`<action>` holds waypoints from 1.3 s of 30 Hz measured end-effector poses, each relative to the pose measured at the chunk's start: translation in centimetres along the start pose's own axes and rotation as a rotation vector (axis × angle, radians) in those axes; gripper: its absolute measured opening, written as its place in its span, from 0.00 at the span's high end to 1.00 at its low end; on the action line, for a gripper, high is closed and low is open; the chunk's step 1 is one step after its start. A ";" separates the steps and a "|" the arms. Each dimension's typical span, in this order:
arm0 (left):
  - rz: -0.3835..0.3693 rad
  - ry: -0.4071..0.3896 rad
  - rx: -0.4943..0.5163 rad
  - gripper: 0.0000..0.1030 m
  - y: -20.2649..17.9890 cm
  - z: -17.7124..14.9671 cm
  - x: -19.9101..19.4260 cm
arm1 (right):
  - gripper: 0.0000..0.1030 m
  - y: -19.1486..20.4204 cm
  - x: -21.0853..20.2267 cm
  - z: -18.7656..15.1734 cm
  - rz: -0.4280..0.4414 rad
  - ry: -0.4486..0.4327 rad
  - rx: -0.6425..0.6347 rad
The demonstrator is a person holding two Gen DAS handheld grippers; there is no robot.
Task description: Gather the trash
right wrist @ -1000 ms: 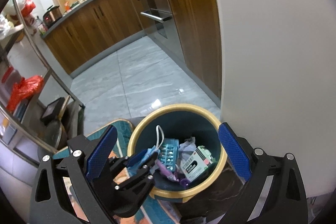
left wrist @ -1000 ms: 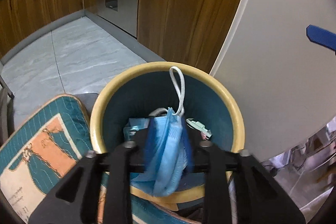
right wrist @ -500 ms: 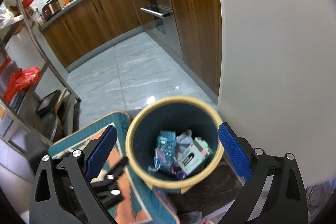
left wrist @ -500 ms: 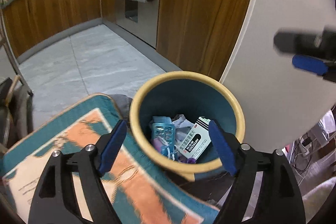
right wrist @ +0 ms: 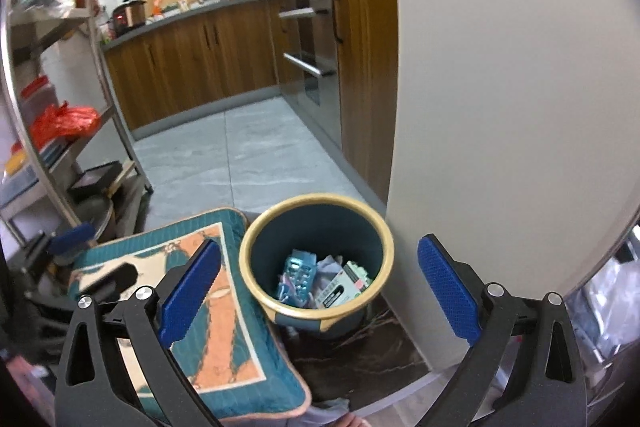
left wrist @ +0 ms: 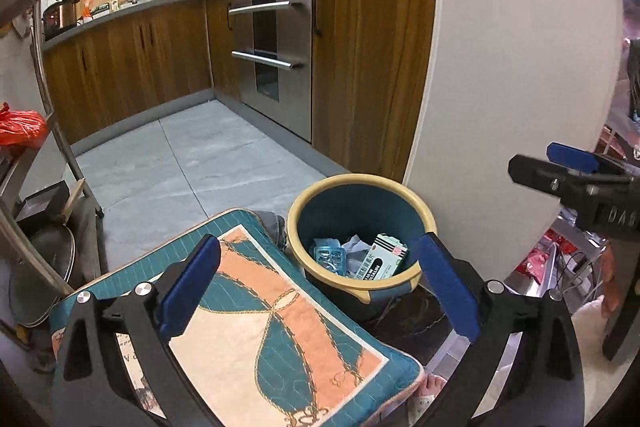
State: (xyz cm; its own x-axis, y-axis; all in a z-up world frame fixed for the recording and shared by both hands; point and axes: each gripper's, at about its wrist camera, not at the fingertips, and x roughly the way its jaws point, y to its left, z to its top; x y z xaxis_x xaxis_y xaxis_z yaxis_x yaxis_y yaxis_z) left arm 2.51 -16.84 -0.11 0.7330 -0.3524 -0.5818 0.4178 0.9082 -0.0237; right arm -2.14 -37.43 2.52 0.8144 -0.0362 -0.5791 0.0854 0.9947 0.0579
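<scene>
A round bin (left wrist: 362, 227) with a yellow rim and dark blue wall stands on the floor against the foot of a pale wall (left wrist: 512, 67), just beside a teal and orange patterned cushion (left wrist: 280, 327). Inside it lie a white and green medicine box (left wrist: 382, 261) with dark print, a light blue blister pack (left wrist: 329, 257) and crumpled pale paper (left wrist: 357, 246) between them. The box carries bold lettering along its face, but the characters are too small and skewed to read surely. On the cushion's lower left corner some printed letters show, cut off by a gripper finger.

The left gripper (left wrist: 318, 287) hangs above the cushion and bin with its 2 blue-padded fingers spread wide and nothing between them. The right gripper (right wrist: 318, 285) is likewise spread wide and empty, with the bin framed between its fingers. In the left wrist view the right gripper's body enters from the right edge, bearing white letters that read "DAB" before the frame cuts them off.

Behind stand wooden cabinets (left wrist: 132, 67), a steel oven (left wrist: 276, 51) with 2 bar handles, and a red bag (right wrist: 64, 121) on a metal rack. A bare toe shows at the lower edge, mostly hidden by the cushion.
</scene>
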 end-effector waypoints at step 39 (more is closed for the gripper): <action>0.097 -0.061 -0.063 0.05 0.9 -0.2 -1.4 | 0.05 2.5 -0.8 -0.4 -0.090 -0.102 -0.064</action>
State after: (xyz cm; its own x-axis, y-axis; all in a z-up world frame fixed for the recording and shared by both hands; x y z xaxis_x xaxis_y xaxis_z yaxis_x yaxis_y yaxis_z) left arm 1.82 -15.47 0.54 0.8003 -0.2732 -0.5337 0.3101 0.9505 -0.0215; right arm -2.79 -34.85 2.81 0.8596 -0.1322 -0.4936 0.1267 0.9909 -0.0447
